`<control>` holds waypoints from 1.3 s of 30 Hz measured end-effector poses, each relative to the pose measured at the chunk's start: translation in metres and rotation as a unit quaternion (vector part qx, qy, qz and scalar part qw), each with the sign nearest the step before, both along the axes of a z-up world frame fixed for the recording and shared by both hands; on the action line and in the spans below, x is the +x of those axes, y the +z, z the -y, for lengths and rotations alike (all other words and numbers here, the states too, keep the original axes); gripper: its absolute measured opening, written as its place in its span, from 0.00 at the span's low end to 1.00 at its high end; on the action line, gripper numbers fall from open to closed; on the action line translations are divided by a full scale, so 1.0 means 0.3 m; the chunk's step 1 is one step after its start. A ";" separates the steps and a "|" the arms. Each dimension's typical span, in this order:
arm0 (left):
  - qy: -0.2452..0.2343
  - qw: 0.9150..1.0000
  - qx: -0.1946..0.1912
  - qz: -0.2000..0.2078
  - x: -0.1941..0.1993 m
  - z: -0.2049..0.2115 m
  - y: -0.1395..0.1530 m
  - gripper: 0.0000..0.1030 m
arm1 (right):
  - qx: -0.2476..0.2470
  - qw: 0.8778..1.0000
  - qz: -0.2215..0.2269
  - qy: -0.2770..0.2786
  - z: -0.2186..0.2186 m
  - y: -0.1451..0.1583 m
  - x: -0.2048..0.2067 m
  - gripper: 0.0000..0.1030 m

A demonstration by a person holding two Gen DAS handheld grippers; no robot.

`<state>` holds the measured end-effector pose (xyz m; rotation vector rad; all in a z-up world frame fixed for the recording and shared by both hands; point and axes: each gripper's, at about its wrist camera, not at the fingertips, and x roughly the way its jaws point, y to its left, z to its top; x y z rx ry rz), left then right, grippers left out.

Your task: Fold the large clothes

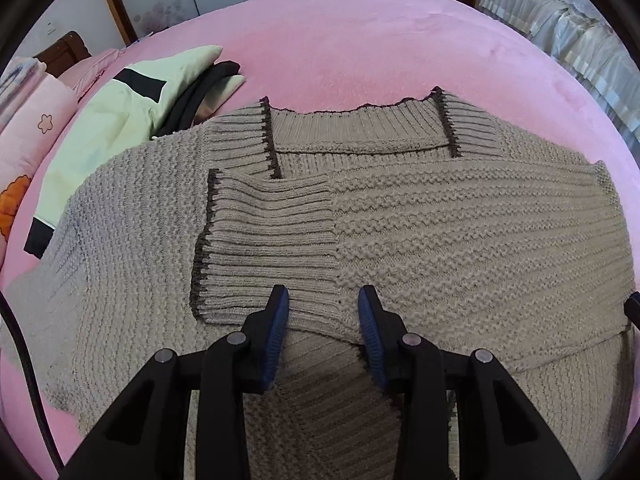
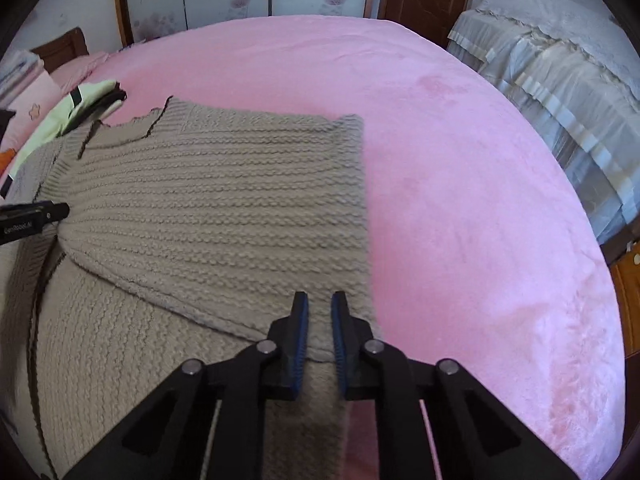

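Two black grippers with blue-padded fingers hung over a beige chunky-knit sweater with dark brown edging (image 1: 460, 216) that lay spread on a pink plush bedspread (image 1: 360, 48). Both of its sleeves were folded in across the body, the ribbed cuff of one sleeve (image 1: 264, 236) lying flat over the middle of the knit, just below the ribbed neckline.

In the left wrist view, the left gripper (image 1: 323, 300) stood with its jaws parted, pointing steeply down at the lower edge of that cuff. Nothing was pinched; the knit lay loose between the blue pads (image 1: 280, 320) and I could not tell whether they touched it.

Seen from the right wrist, the right gripper (image 2: 319, 308) had its jaws drawn nearly together, a narrow gap left between them, over the sweater's right-hand side near the folded sleeve's lower edge. Whether any knit was caught in that gap I could not tell; the fabric looked flat beneath the fingertips. The left gripper's black tip showed at the far left of that view, resting near the cuff.

Beside the sweater, toward the head of the bed, lay a pale green garment with black patches (image 1: 120, 120), partly under the sweater's edge, and further out a pink floral pillow (image 1: 36, 128). A cream lace-covered piece of furniture (image 2: 560, 80) stood off the bed's right side.
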<state>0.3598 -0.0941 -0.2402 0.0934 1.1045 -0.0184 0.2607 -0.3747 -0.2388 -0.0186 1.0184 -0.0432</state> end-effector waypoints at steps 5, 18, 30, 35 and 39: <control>0.010 1.000 -0.014 -0.006 0.009 -0.015 0.019 0.35 | 0.029 0.999 -0.008 -0.018 0.005 0.043 0.007 0.14; -0.008 0.995 -0.076 0.071 -0.320 -0.066 0.465 0.76 | 0.115 0.992 0.051 0.002 -0.175 0.385 -0.181 0.29; 0.050 0.990 -0.037 0.128 -0.702 -0.362 0.787 0.78 | 0.128 0.983 0.115 0.057 -0.454 0.701 -0.393 0.41; 0.065 0.988 -0.051 0.132 -0.811 -0.541 0.821 0.82 | 0.125 0.979 0.141 0.083 -0.590 0.772 -0.433 0.53; 0.091 0.987 -0.047 0.125 -0.823 -0.739 0.788 0.83 | 0.117 0.976 0.144 0.116 -0.760 0.786 -0.391 0.53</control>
